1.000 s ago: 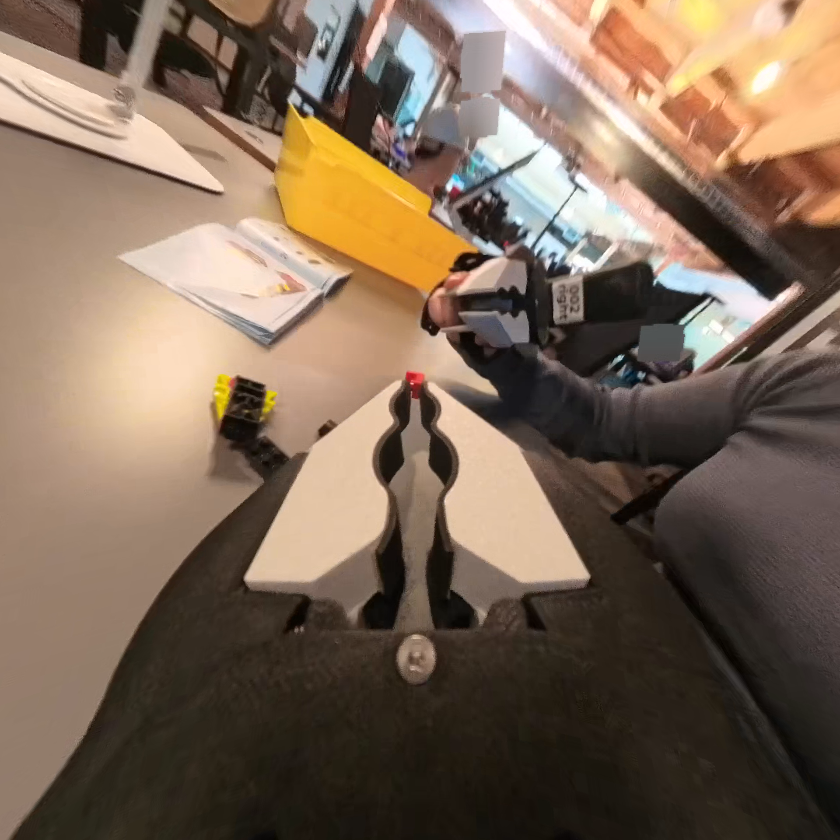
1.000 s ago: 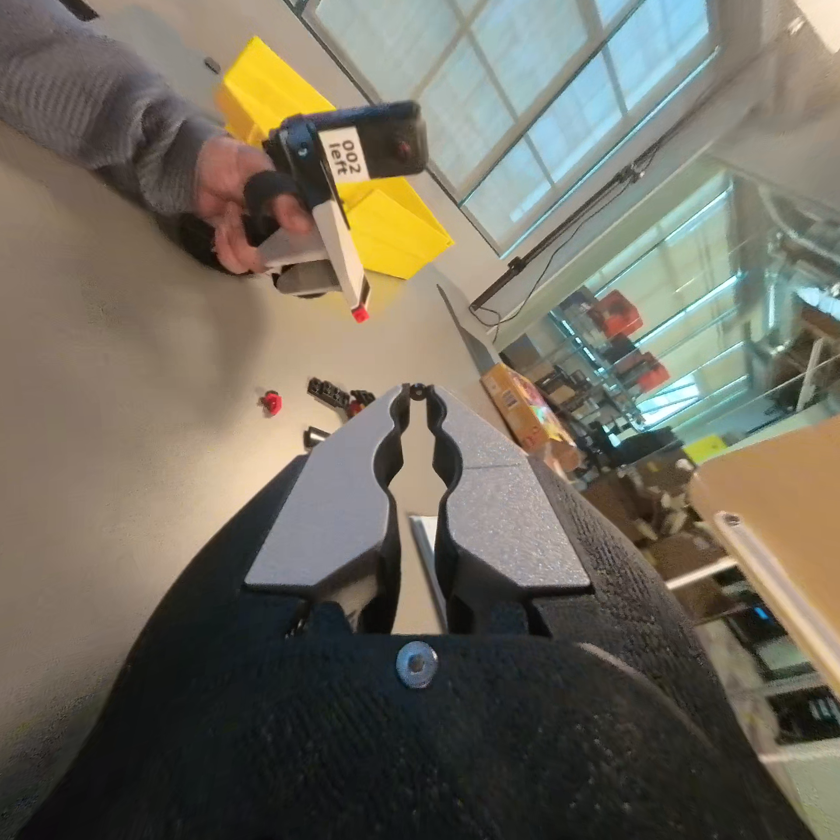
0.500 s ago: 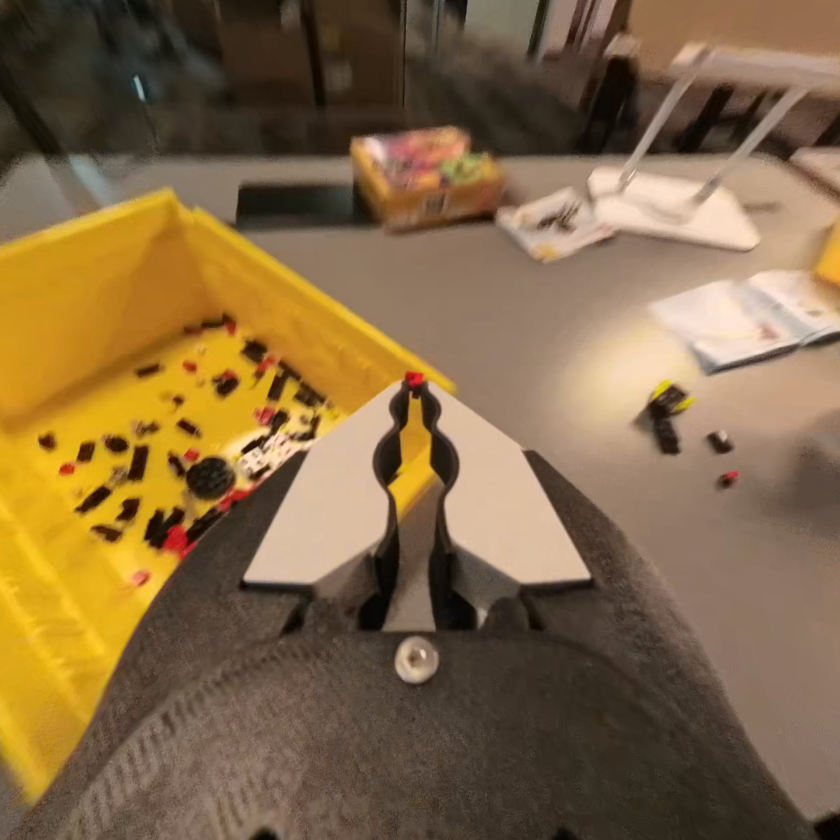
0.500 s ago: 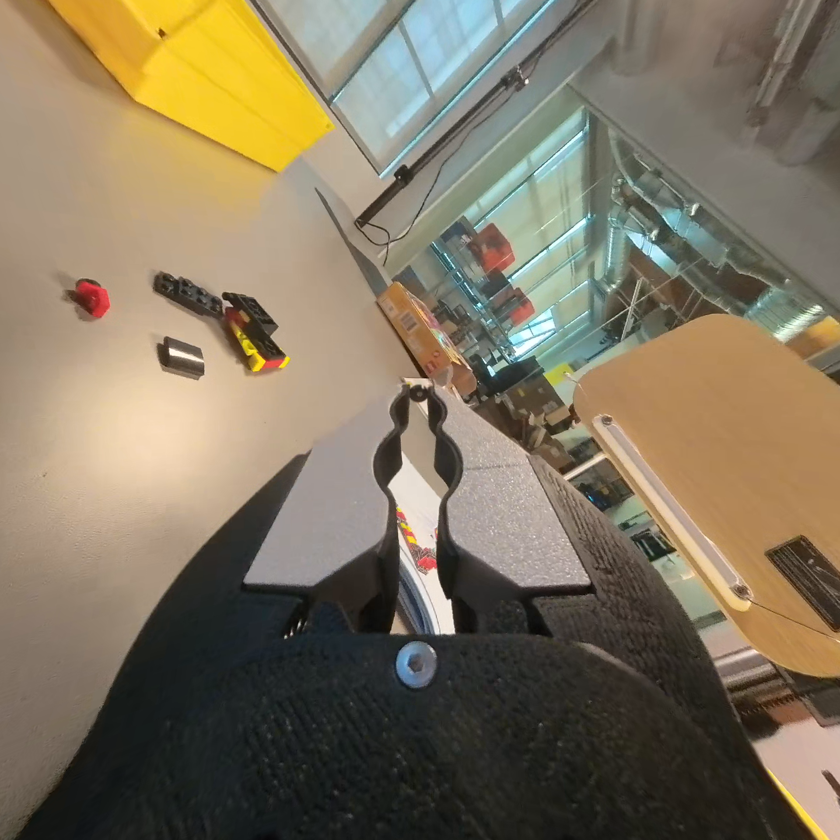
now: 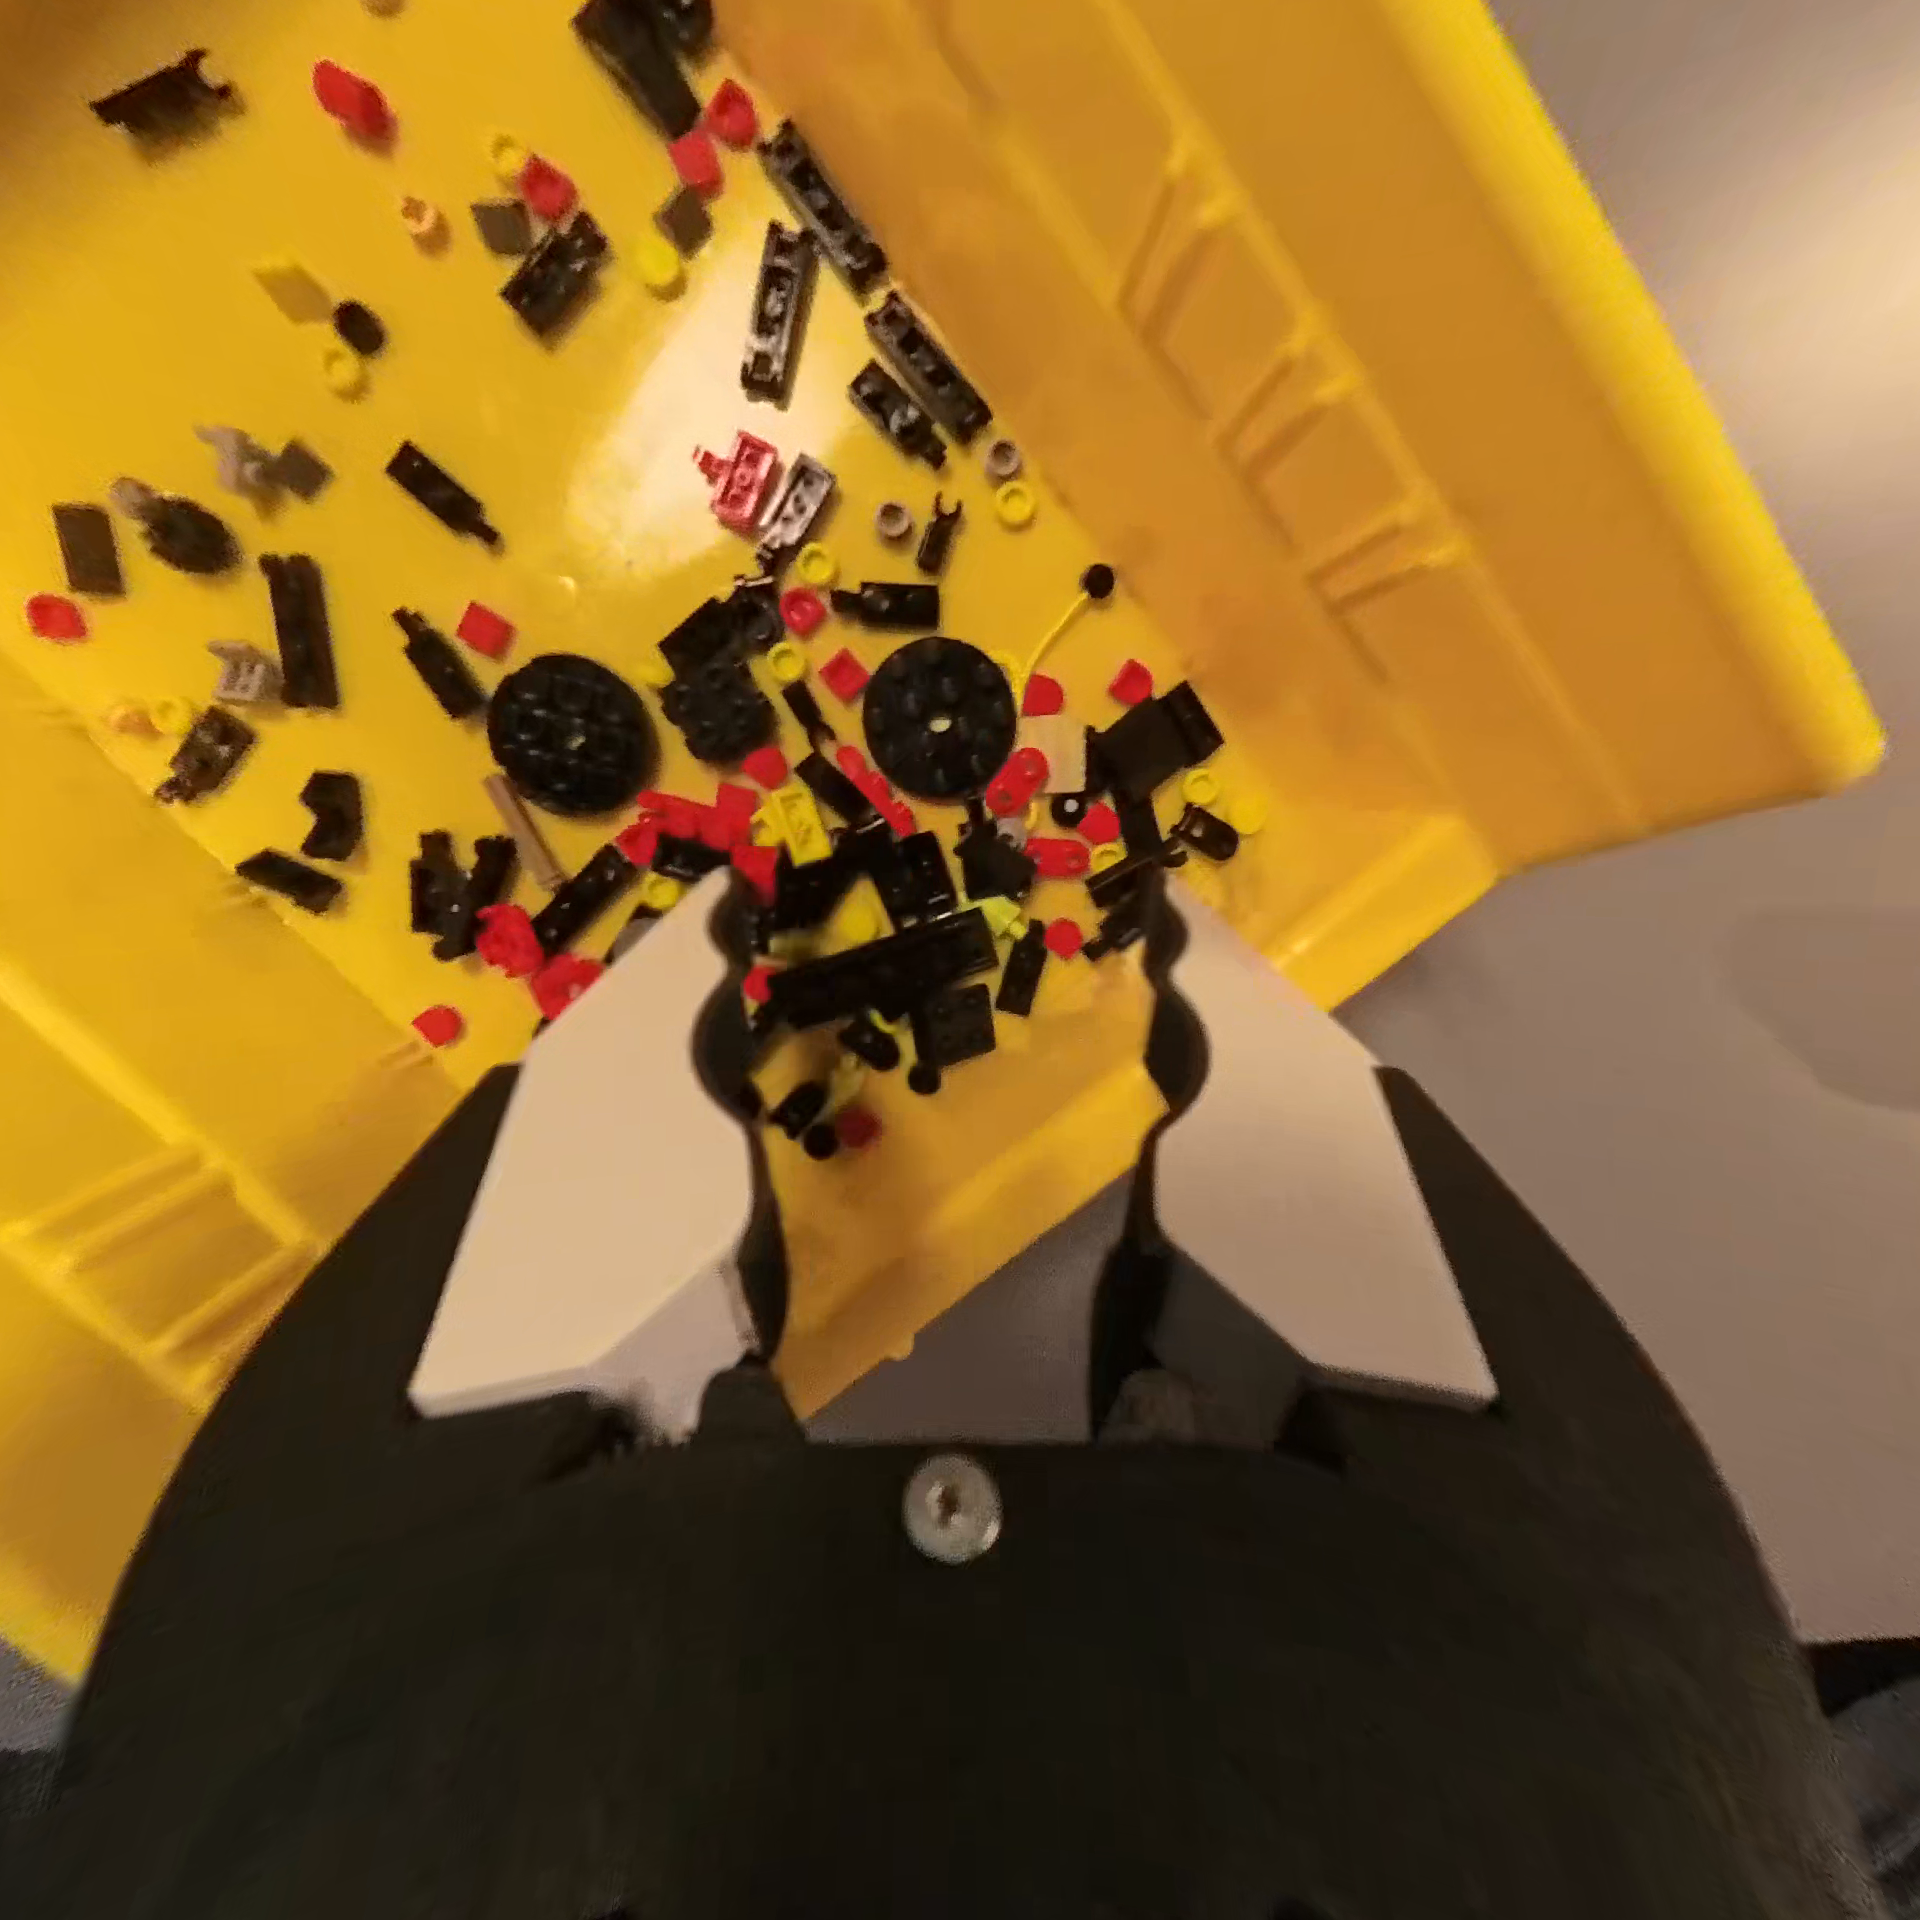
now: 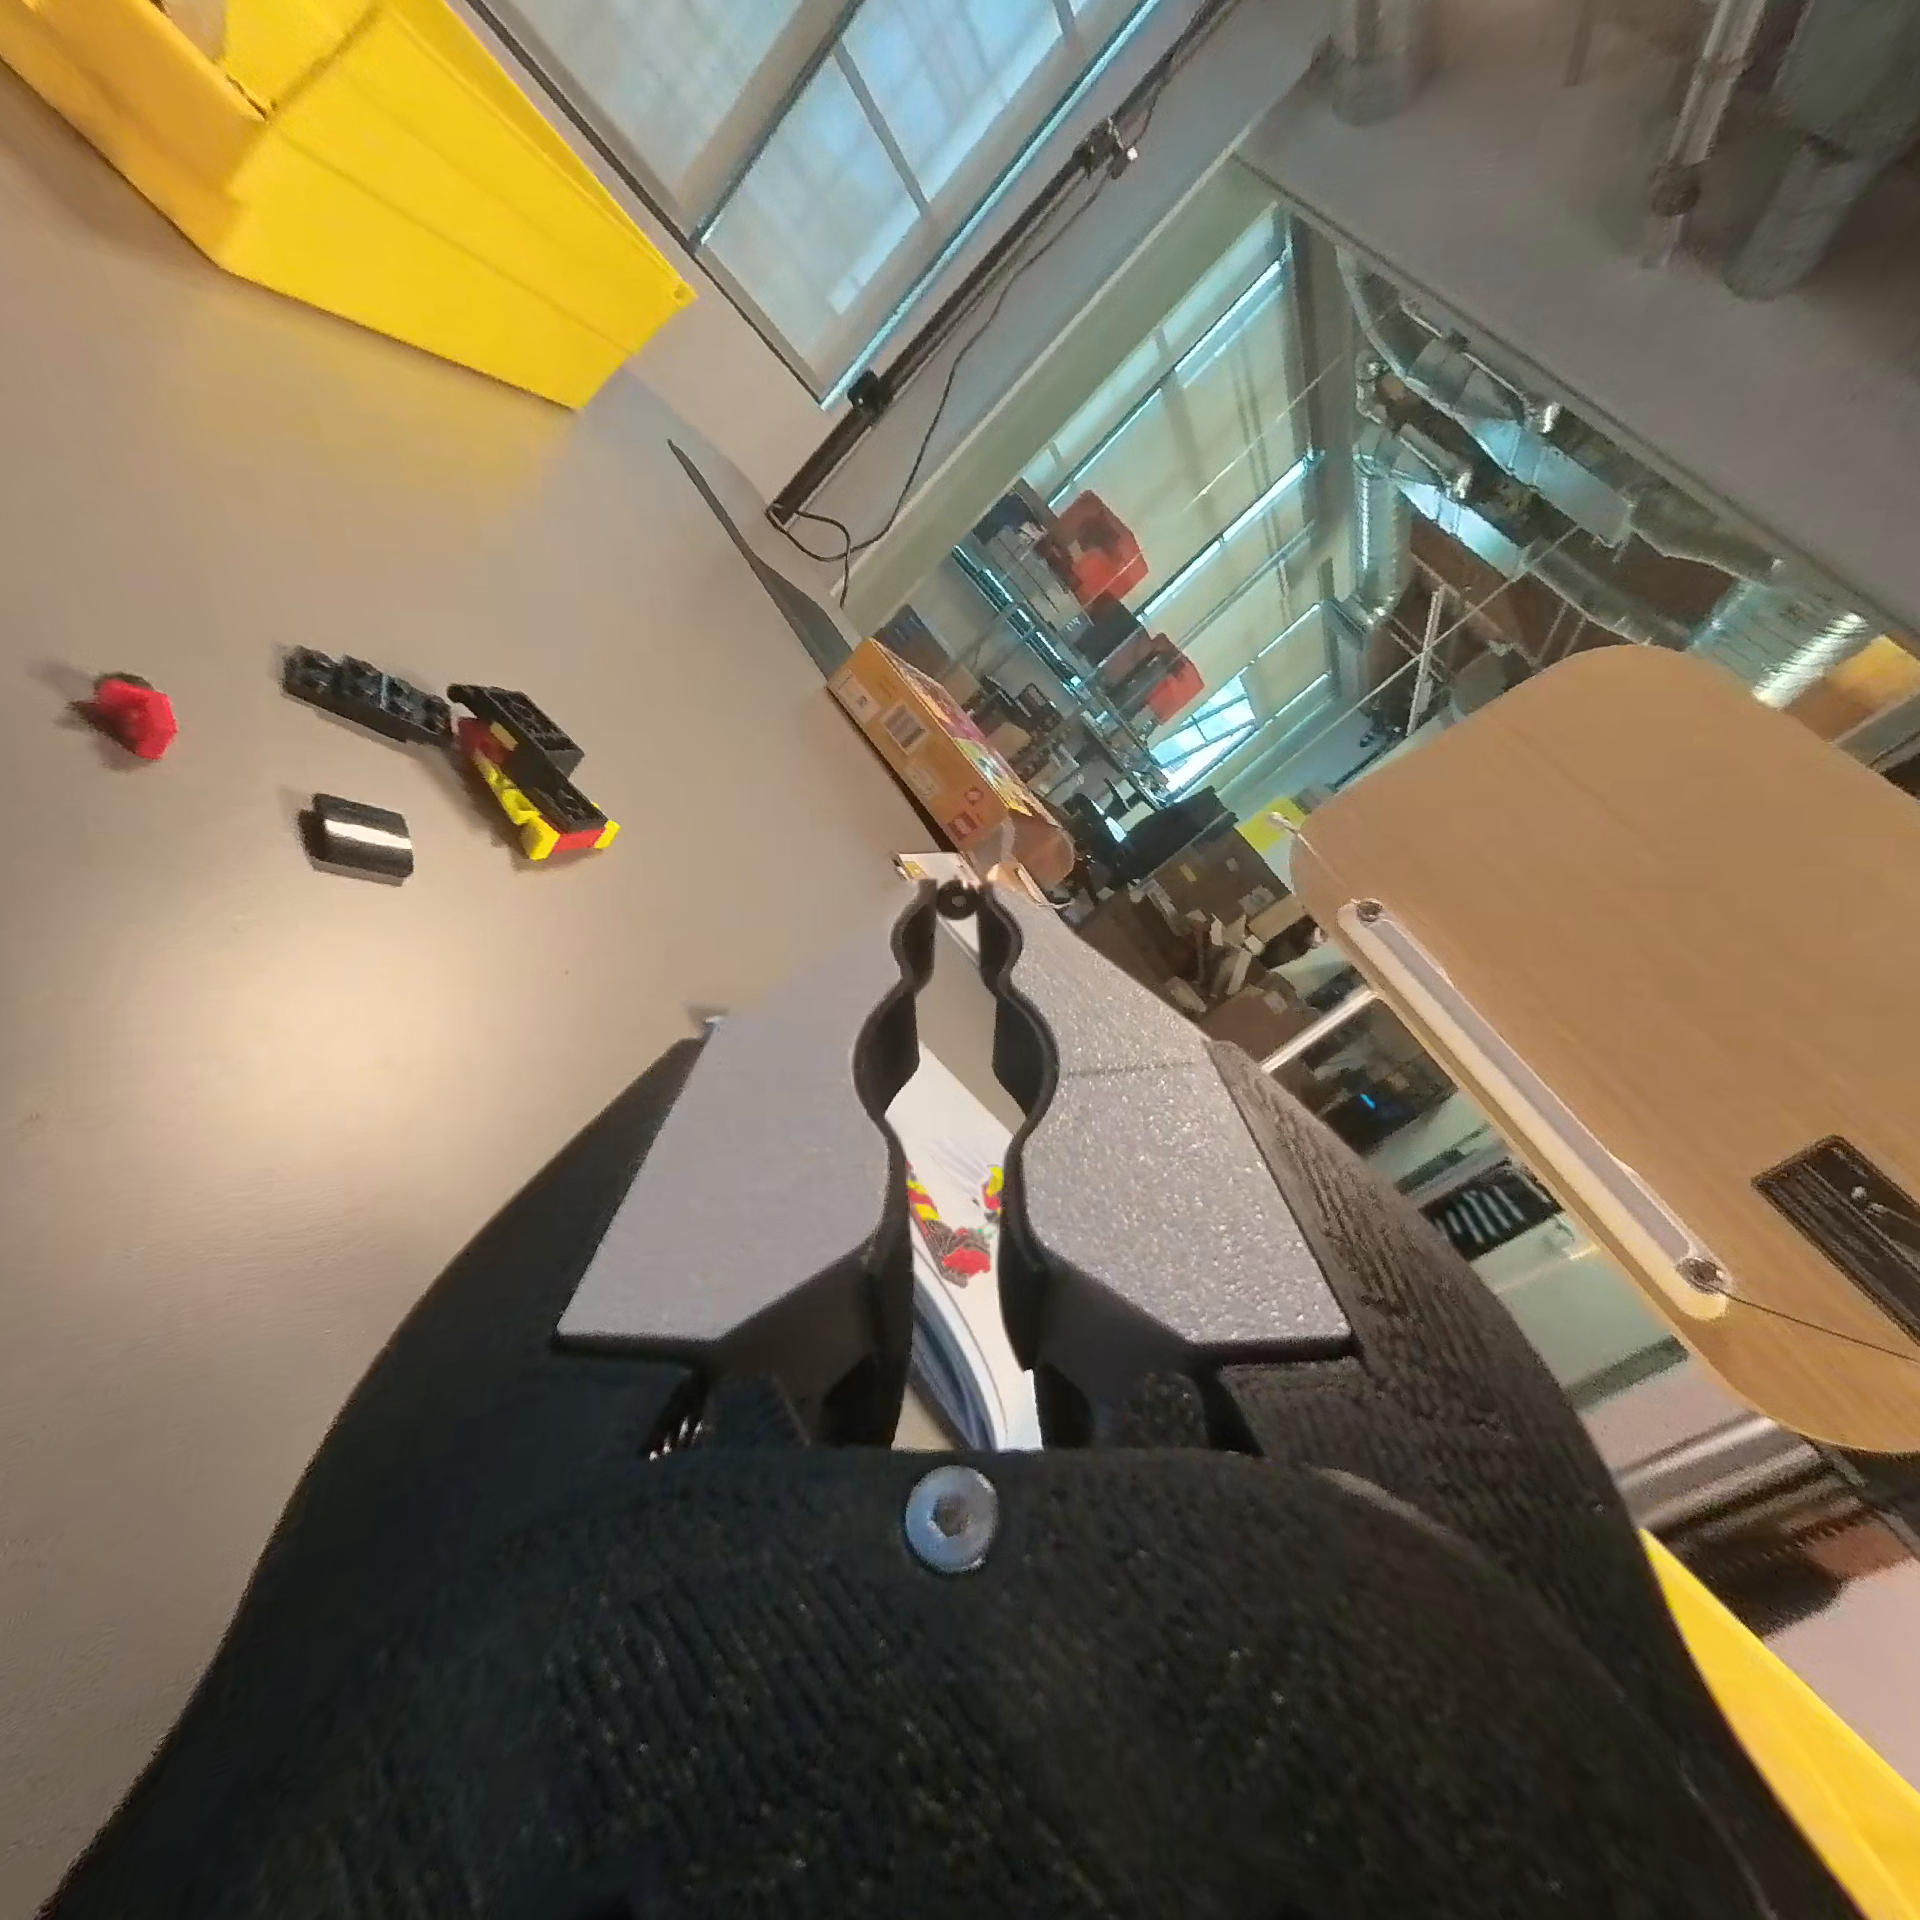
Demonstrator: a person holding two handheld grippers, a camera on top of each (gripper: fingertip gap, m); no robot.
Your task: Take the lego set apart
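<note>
1. Black, yellow and red bricks still joined form the remaining lego assembly [image 6: 530, 774], which lies on the grey table [image 6: 260, 1039], far left in the right wrist view.
2. Just beside it lie loose parts: a black studded plate [image 6: 364, 694] touching or nearly touching its left end, a small black cylinder [image 6: 358, 840] nearer, and a red piece [image 6: 130, 715] farther left, apart from the rest.
3. Left gripper [image 5: 940, 914]: jaws spread wide, nothing between them. It hangs over the yellow bin [image 5: 1299, 436], whose floor holds many separated black, red and yellow pieces [image 5: 790, 790].
4. Right gripper [image 6: 951, 899]: tips closed on a small dark piece [image 6: 948, 900] — too small to identify. It is held above the table, to the right of the assembly.
5. Step in hand, as judged: depositing removed parts — the left side appears to have finished a drop.
6. Next move calls for carrying the right gripper's piece to the bin, then bringing both grippers to the assembly, one bracing, one pulling.
7. View differences: only the left wrist view shows the bin interior; only the right wrist view shows the assembly, an open booklet [image 6: 956, 1226] beneath the fingers and an orange box [image 6: 925, 743] farther off.
</note>
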